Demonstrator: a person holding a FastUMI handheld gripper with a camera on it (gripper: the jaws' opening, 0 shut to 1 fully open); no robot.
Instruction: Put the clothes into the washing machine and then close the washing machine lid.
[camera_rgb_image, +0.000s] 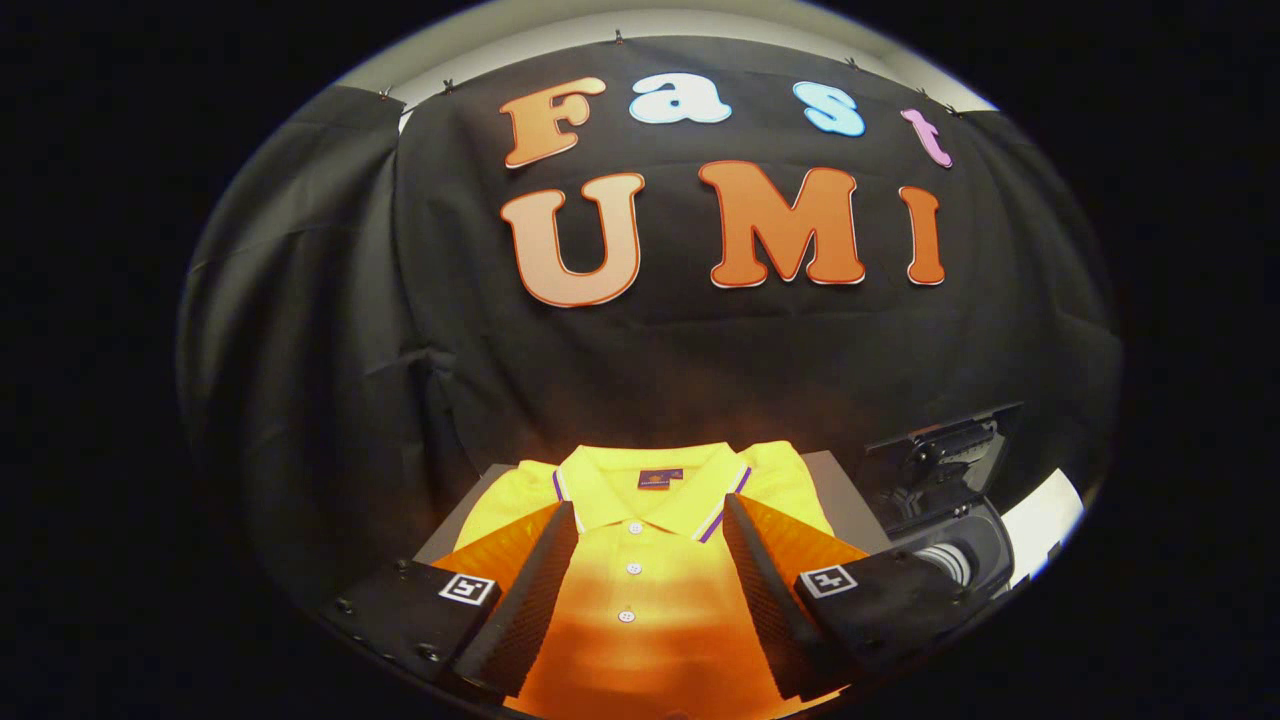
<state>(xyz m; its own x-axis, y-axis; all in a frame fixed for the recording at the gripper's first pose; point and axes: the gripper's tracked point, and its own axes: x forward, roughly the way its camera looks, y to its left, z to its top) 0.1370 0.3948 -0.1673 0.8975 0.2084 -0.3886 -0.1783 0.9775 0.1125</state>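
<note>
Had the tongs (650, 520) spread wide, gripping nothing, poised right over the yellow polo shirt (640, 500). Lay folded flat on the grey worktop (850, 500), placket straight down the gap between the fingers, collar at the far end. Sat off to the right, just past the right finger: washing machine (950, 540), lid (945, 445) up. Probably meant dropping straight down for the grab, then swinging right.

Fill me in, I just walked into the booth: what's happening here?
A person is holding a handheld claw over a folded yellow polo shirt lying on a grey surface. Its fingers are open, spread to either side of the shirt's collar and button placket, gripping nothing yet. The washing machine sits just to the right with its lid up, so the shirt hasn't gone in.
</note>
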